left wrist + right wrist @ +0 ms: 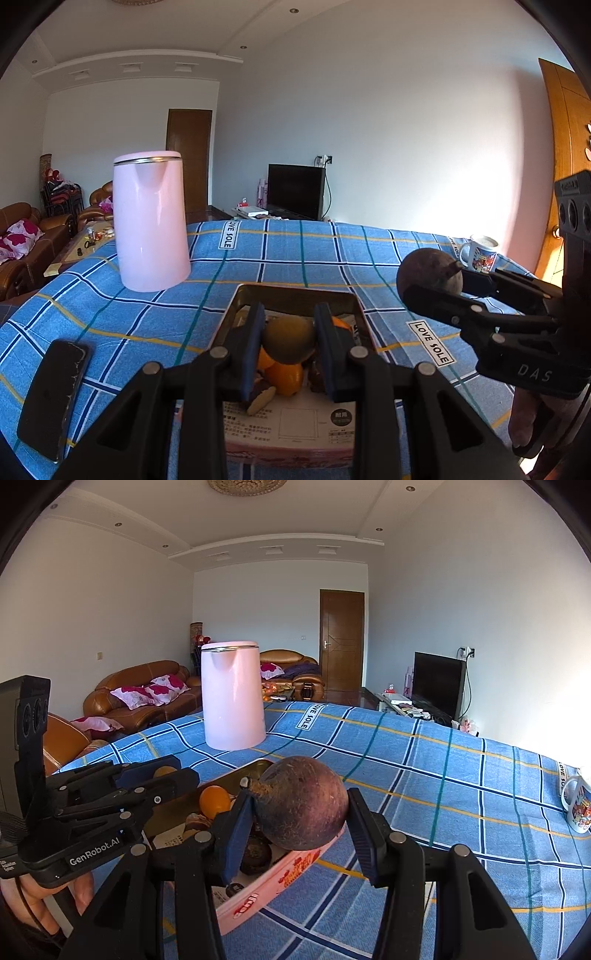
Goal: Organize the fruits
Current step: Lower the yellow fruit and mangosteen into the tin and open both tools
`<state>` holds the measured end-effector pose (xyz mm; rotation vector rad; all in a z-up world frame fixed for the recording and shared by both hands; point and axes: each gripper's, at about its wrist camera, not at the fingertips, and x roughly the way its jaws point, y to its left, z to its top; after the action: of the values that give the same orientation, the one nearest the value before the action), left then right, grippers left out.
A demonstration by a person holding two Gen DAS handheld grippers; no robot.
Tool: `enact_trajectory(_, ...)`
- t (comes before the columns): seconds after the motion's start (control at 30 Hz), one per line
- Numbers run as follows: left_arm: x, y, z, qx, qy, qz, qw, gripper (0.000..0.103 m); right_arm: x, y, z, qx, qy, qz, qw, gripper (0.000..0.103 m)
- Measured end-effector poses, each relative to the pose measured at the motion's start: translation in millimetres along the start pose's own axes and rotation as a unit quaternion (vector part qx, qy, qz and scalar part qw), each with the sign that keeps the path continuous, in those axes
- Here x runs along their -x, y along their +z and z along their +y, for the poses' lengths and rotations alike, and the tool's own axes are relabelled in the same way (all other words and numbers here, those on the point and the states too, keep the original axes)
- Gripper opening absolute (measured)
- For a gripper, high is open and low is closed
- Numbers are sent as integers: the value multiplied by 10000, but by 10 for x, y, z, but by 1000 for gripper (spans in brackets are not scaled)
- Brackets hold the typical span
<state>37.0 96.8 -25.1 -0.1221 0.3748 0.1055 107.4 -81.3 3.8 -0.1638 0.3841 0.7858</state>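
A shallow pink box (291,448) lies on the blue checked cloth and holds oranges (286,378) and dark fruits. My left gripper (290,347) is shut on a round greenish-brown fruit (290,341) just above the box. My right gripper (301,819) is shut on a large dark purple-brown fruit with a stem (304,805), held over the box's right rim (280,882). In the left wrist view the right gripper (432,284) and its fruit (428,275) hover to the right of the box. In the right wrist view the left gripper (173,775) sits over the box's left side.
A tall pink kettle (151,221) stands on the cloth behind the box. A black phone (55,398) lies at the left front. A printed white mug (480,253) stands at the far right. Sofas, a TV and doors are in the background.
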Motion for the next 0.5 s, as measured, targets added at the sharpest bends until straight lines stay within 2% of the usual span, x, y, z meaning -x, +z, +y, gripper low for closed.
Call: enact_trajectory(0.5,-61,-78,286,161,92,309,9994,29,-318,-70,386,207,257,384,9987,52)
